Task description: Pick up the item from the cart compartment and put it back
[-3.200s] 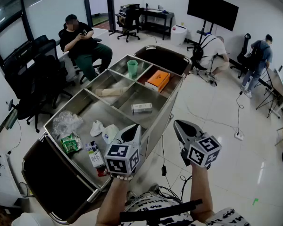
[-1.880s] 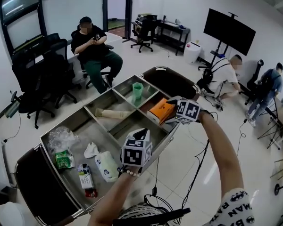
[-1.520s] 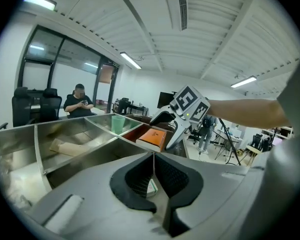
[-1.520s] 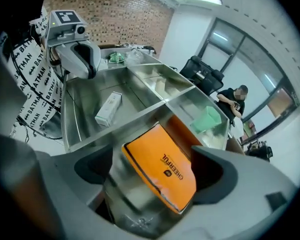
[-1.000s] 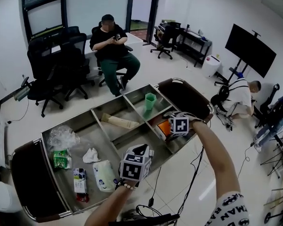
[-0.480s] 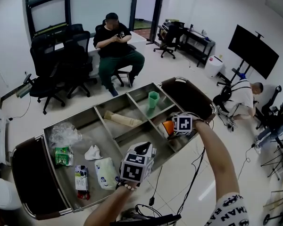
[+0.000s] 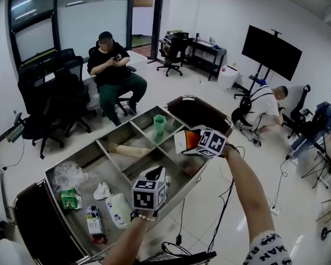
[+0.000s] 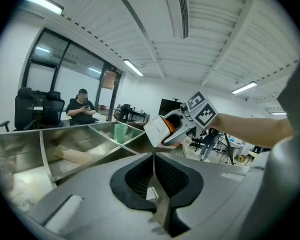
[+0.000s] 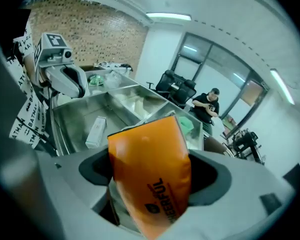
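Note:
An orange and white box [image 7: 186,141] hangs above the far right compartments of the steel cart [image 7: 88,167]. My right gripper [image 7: 191,142] grips it, and its jaws are closing on it. In the right gripper view the orange box [image 9: 151,176] fills the space between the jaws, tilted, with the cart below. My left gripper [image 7: 154,174] hovers over the cart's near right side, shut and holding nothing. The left gripper view shows its jaws [image 8: 154,156] pressed together and the held box [image 8: 162,130] ahead.
The cart's compartments hold a green cup [image 7: 159,123], a tan packet [image 7: 129,149], a small white box [image 9: 96,130], a crumpled plastic bag [image 7: 66,175], a green packet [image 7: 70,197], a white roll [image 7: 119,210] and a carton [image 7: 94,221]. A person [image 7: 111,70] sits beyond among office chairs.
My right gripper has lifted the orange box up out of the far right compartment. The left gripper has stayed over the cart's near side.

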Action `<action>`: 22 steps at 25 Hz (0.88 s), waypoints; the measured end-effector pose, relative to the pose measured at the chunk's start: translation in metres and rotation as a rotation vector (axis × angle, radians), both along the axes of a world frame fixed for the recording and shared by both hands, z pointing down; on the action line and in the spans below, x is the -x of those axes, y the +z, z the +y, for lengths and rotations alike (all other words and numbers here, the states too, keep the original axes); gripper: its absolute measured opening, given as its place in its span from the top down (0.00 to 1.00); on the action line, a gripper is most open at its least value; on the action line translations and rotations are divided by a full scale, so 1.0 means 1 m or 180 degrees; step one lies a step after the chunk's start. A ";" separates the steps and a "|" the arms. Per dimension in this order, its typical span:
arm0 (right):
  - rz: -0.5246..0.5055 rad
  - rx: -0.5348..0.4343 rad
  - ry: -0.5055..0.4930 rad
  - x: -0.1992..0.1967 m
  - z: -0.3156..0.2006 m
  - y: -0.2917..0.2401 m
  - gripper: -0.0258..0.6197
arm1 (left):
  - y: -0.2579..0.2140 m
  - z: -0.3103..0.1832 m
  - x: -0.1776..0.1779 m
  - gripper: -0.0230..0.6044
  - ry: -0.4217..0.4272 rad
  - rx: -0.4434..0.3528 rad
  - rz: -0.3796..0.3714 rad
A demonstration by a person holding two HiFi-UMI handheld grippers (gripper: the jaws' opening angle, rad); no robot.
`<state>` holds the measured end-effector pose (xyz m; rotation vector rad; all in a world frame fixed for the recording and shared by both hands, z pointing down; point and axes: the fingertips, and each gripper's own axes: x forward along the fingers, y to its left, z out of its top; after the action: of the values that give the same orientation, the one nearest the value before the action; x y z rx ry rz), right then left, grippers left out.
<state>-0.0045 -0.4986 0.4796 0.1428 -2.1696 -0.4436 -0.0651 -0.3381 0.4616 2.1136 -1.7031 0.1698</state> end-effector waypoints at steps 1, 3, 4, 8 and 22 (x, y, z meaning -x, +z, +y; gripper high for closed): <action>-0.0090 -0.0011 0.0097 -0.003 0.001 -0.009 0.29 | -0.005 -0.001 0.001 0.96 0.0011 -0.0035 0.0005; -0.0341 -0.0018 0.0329 -0.012 0.002 -0.033 0.29 | -0.015 -0.003 0.000 0.96 0.0047 -0.0099 0.0023; -0.0517 -0.0007 0.0459 -0.017 0.003 -0.047 0.29 | -0.019 -0.003 -0.002 0.96 0.0076 -0.0123 0.0039; -0.1300 0.0035 0.0865 -0.035 0.018 -0.103 0.29 | -0.024 -0.003 -0.009 0.96 0.0186 -0.0138 0.0075; -0.3113 0.0413 0.1976 -0.110 0.126 -0.192 0.30 | -0.065 0.009 -0.026 0.96 0.0448 -0.0449 -0.0053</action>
<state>0.1055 -0.3728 0.2880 1.1150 -2.8807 0.1898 -0.0388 -0.3288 0.3967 2.3426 -1.6185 0.1114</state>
